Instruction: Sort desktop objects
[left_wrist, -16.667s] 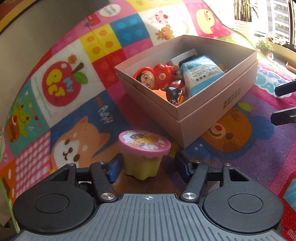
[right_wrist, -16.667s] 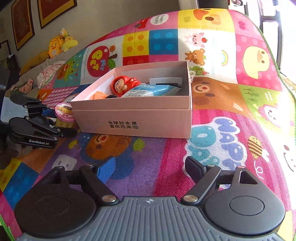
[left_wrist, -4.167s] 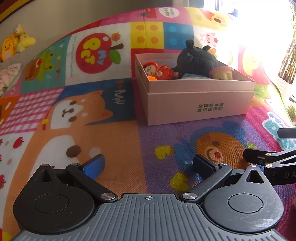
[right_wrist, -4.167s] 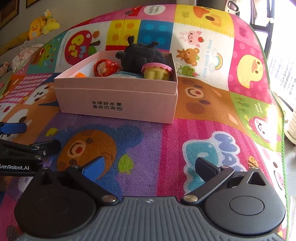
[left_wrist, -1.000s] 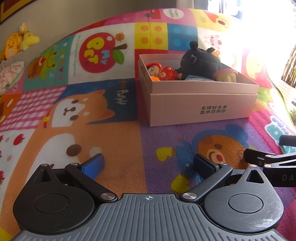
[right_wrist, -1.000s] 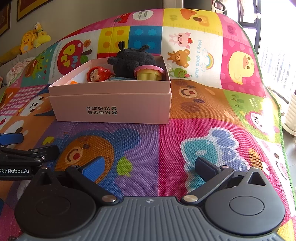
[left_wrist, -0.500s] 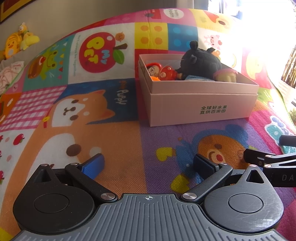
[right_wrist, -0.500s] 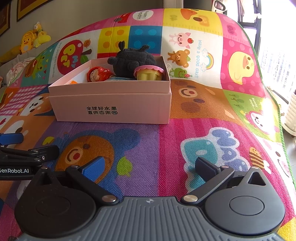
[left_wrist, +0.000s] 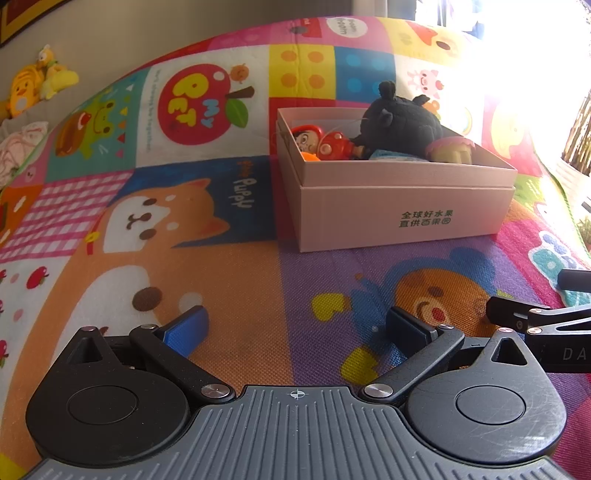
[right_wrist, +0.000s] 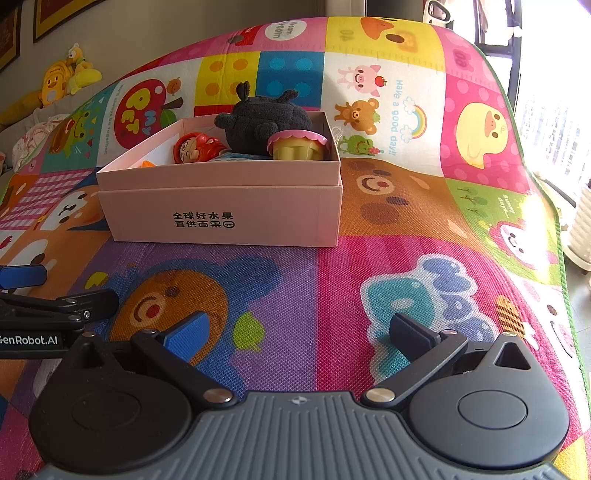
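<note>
Right wrist view: our right gripper (right_wrist: 299, 328) and left gripper (left_wrist: 295, 325) hover spread and empty, while ahead of both jaws the pink box (right_wrist: 221, 206) holds a soft black plush (right_wrist: 262, 122) – likely light, best pinched at its body – beside a rigid cupcake toy (right_wrist: 297, 146).

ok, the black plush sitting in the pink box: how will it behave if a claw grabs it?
The black plush looks soft and fuzzy, so it will probably squash and flop rather than hold shape. It is likely light for its bulk. It sits heaped above the pink box rim, against the pink-lidded cup, so pulling it might nudge that cup.
</note>
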